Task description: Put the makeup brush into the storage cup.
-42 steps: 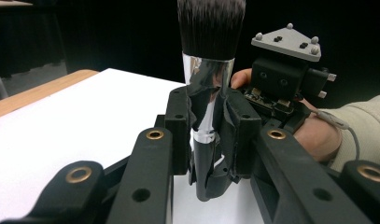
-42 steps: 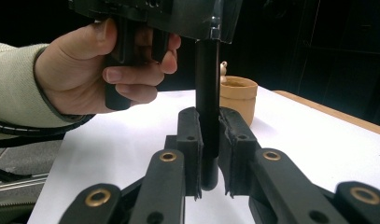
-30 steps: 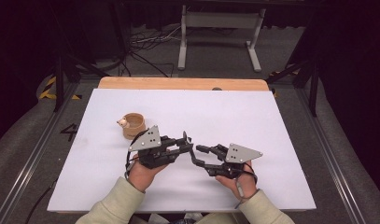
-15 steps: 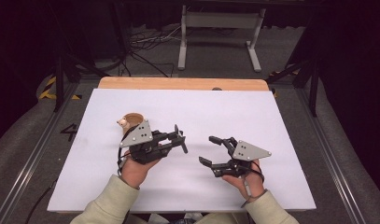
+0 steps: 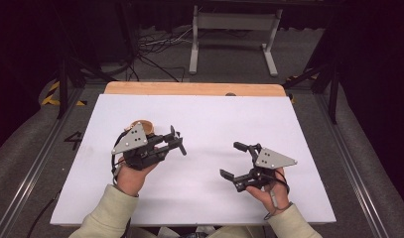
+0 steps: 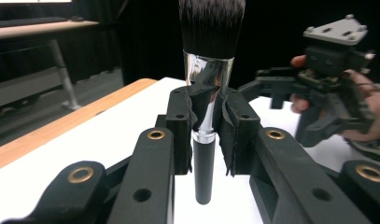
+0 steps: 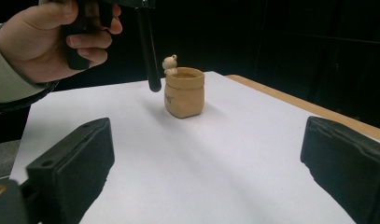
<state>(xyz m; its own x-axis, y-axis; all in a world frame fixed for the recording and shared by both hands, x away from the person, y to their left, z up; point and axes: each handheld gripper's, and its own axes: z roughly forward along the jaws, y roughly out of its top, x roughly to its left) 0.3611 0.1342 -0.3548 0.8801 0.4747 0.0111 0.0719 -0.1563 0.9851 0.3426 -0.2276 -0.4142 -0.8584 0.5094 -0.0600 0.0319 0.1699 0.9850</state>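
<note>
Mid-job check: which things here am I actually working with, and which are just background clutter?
In play:
- makeup brush, clamped upright in the left gripper
- small tan pot with a little figure on its rim
- right gripper, open and empty

Just lying about:
- cables on the floor beyond the table
- metal stand

Jaws spread wide; a tan pot (image 7: 184,92) stands beside a black handle (image 7: 148,46).

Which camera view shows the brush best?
The left gripper view: the brush stands upright between its jaws, bristles up. The right gripper view shows its black handle near the cup. In the high view it is hard to see.
</note>
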